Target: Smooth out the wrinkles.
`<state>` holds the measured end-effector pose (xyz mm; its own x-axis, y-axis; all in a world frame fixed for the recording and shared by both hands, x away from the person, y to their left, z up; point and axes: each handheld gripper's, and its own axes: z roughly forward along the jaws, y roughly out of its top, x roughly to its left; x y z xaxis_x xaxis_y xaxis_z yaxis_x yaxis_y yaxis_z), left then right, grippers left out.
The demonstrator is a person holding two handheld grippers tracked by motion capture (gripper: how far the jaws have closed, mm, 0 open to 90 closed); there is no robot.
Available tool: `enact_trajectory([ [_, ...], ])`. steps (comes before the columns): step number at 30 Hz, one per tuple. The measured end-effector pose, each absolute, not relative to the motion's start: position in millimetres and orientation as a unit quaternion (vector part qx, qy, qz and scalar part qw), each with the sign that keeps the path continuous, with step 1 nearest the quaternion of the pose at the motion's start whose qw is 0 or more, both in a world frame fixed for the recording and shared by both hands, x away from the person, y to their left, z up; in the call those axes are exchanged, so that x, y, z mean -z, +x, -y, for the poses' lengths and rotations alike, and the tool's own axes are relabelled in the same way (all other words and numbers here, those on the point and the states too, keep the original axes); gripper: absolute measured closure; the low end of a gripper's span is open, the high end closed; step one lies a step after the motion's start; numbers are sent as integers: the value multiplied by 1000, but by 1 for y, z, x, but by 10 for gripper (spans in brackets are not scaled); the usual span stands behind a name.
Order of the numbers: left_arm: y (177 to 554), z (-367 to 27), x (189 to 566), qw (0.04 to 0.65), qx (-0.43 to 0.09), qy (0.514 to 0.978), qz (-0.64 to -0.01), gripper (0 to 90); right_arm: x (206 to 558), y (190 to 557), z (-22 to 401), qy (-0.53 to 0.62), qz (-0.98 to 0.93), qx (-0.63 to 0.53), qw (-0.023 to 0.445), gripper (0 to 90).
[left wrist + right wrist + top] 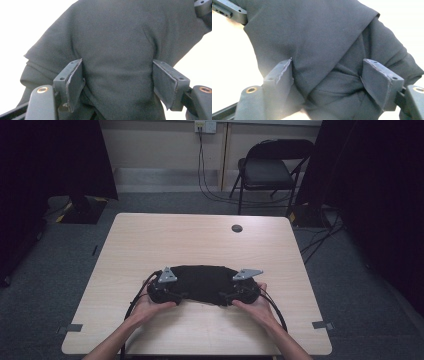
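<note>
A folded black garment [202, 282] lies on the near half of the light wooden counter [200, 240], roughly centred between its side edges. The left claw [170, 296] sits at the garment's left end and the right claw [231, 297] at its right end, each held low by a hand [150, 307] coming in from the near edge.

In the left gripper view the jaws stand wide apart with the dark cloth [117, 50] lying between them; the pads flank a stretch of fabric without pinching it. The right gripper view shows the same: jaws spread, rumpled folds of the cloth [317, 45] between them, not clamped.

Nothing else crowds the garment. A round cable grommet [237, 228] sits well apart near the far edge. The far half of the counter and both side margins give open room. Beyond the counter a black folding chair [270, 170] stands on the grey floor, with cables [205, 175] hanging from a wall outlet.
</note>
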<state>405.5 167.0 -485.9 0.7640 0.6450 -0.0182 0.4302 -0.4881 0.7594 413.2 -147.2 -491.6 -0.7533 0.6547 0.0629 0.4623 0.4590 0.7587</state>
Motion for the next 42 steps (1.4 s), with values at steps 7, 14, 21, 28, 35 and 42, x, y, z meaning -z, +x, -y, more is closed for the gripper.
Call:
enact_trajectory([
  [7,398,-192,456,447,-138,819,-331,276,460,402,165,353,-818,-440,118,195],
  [14,379,-231,445,424,-146,824,-347,257,436,385,194,377,-790,-462,141,202],
  [21,362,-267,457,391,-155,823,-382,267,440,367,238,429,-782,-423,162,206],
  [28,371,-291,476,337,-154,812,-451,278,467,373,291,501,-753,-388,176,181],
  [35,379,-295,490,302,-170,807,-479,274,489,381,302,529,-765,-312,192,163],
  [42,377,-296,502,346,-199,793,-460,154,502,376,294,511,-764,-326,223,135],
])
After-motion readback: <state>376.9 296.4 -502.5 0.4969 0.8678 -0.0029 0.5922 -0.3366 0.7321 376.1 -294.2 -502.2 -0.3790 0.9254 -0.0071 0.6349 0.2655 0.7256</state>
